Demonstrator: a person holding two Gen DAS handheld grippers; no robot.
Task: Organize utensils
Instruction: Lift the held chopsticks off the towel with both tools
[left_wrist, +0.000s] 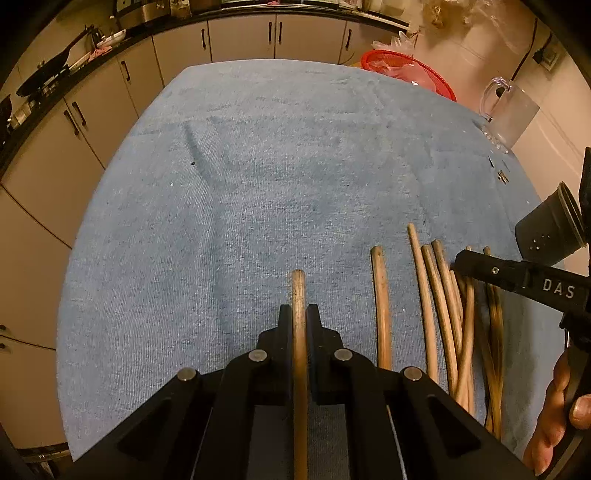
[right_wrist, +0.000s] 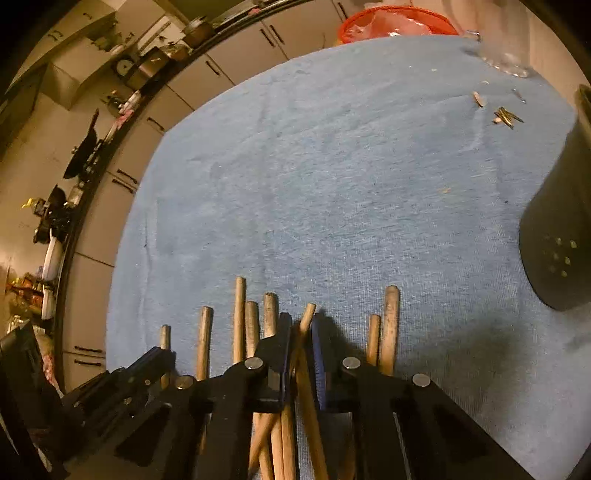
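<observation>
Several wooden utensil handles lie side by side on a blue towel (left_wrist: 258, 166). My left gripper (left_wrist: 299, 314) is shut on one wooden handle (left_wrist: 298, 288) that runs between its fingers. More handles (left_wrist: 436, 295) lie to its right. My right gripper (right_wrist: 301, 325) is closed around a wooden handle (right_wrist: 306, 314), with a loose bunch of handles (right_wrist: 255, 317) under and beside it. The right gripper also shows in the left wrist view (left_wrist: 517, 273). A dark perforated utensil holder (right_wrist: 561, 229) lies on its side at the right; it also shows in the left wrist view (left_wrist: 550, 225).
A red mesh basket (left_wrist: 406, 70) and a clear glass mug (left_wrist: 509, 107) stand at the towel's far right. Small scraps (right_wrist: 506, 116) lie on the towel near them. Kitchen cabinets (left_wrist: 240, 37) and a cluttered counter run behind and to the left.
</observation>
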